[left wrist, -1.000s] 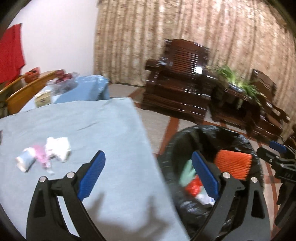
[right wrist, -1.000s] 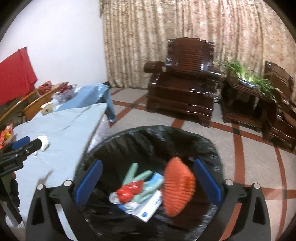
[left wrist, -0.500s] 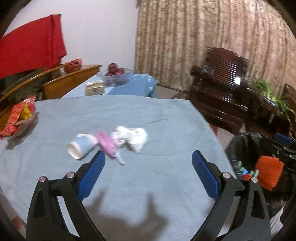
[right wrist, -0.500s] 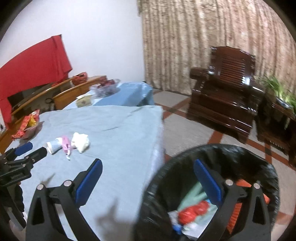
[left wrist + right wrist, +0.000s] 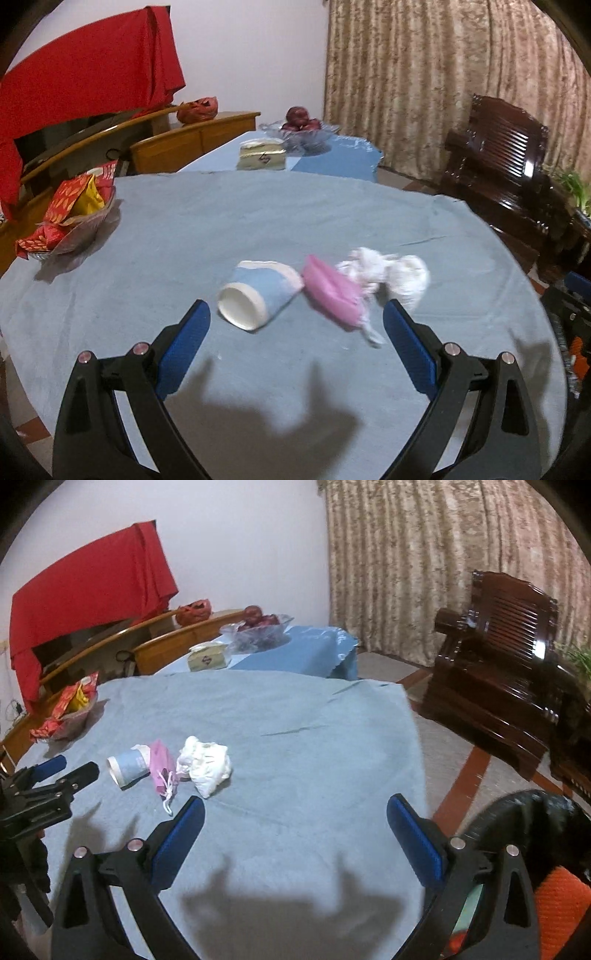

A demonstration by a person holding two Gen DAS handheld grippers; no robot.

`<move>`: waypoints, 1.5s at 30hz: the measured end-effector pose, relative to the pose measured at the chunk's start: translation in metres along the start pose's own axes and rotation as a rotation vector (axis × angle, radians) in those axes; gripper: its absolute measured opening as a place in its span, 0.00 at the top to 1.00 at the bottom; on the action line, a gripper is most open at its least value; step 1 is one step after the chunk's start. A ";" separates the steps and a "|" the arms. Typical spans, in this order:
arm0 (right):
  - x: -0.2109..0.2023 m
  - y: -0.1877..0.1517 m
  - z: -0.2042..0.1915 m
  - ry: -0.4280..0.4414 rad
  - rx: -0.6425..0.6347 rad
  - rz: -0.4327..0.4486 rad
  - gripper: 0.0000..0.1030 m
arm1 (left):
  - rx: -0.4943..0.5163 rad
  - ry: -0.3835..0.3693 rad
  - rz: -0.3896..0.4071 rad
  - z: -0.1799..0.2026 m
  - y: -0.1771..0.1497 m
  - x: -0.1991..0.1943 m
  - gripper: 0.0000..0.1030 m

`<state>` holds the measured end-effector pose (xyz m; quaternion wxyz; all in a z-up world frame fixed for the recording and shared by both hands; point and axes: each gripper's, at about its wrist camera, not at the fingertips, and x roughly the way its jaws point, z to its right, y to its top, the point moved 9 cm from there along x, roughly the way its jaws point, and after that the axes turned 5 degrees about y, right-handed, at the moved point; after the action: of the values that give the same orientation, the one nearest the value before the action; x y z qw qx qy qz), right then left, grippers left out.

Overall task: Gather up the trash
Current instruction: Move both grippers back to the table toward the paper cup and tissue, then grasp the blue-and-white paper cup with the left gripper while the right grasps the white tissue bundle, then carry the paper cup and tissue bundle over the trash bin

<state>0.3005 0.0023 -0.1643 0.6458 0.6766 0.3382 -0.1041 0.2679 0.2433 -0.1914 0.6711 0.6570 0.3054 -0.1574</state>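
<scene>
Three pieces of trash lie together on the blue-grey tablecloth: a tipped blue paper cup, a pink face mask and a crumpled white tissue. My left gripper is open just in front of them, the cup and mask between its blue pads. In the right wrist view the cup, mask and tissue sit ahead and to the left. My right gripper is open over bare cloth. The black trash bag shows at lower right, an orange foam net inside.
A foil dish of red snack packets sits at the table's left edge. Behind are a second blue table with a tissue box and a fruit bowl. A dark wooden armchair stands to the right.
Both grippers have swung left, away from the trash bag and over the table. The left one has closed in on the cup, mask and tissue. Both stay open and empty.
</scene>
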 end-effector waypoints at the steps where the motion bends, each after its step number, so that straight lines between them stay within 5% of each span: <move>1: 0.008 0.001 -0.004 0.004 -0.008 -0.006 0.06 | -0.001 0.004 -0.008 -0.004 0.000 0.007 0.11; 19: 0.098 0.006 -0.038 0.048 -0.053 -0.085 0.06 | -0.041 -0.033 -0.125 -0.032 -0.006 0.103 0.11; 23: 0.108 0.007 -0.049 0.074 -0.077 -0.093 0.09 | -0.057 -0.080 -0.162 -0.029 -0.010 0.113 0.38; 36: 0.138 -0.003 -0.074 0.132 -0.099 -0.164 0.20 | -0.121 -0.036 -0.107 -0.041 -0.009 0.091 0.50; 39: 0.145 -0.006 -0.078 0.142 -0.104 -0.182 0.32 | -0.110 -0.026 -0.094 -0.040 -0.009 0.084 0.50; 42: 0.151 -0.011 -0.083 0.185 -0.091 -0.217 0.58 | -0.105 -0.026 -0.092 -0.038 -0.010 0.078 0.50; 45: 0.148 -0.012 -0.084 0.202 -0.088 -0.217 0.65 | -0.117 -0.022 -0.092 -0.038 -0.012 0.073 0.51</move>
<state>0.3790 0.1286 -0.2474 0.6225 0.6140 0.4768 -0.0899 0.3087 0.2928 -0.2436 0.7038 0.6000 0.3364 -0.1772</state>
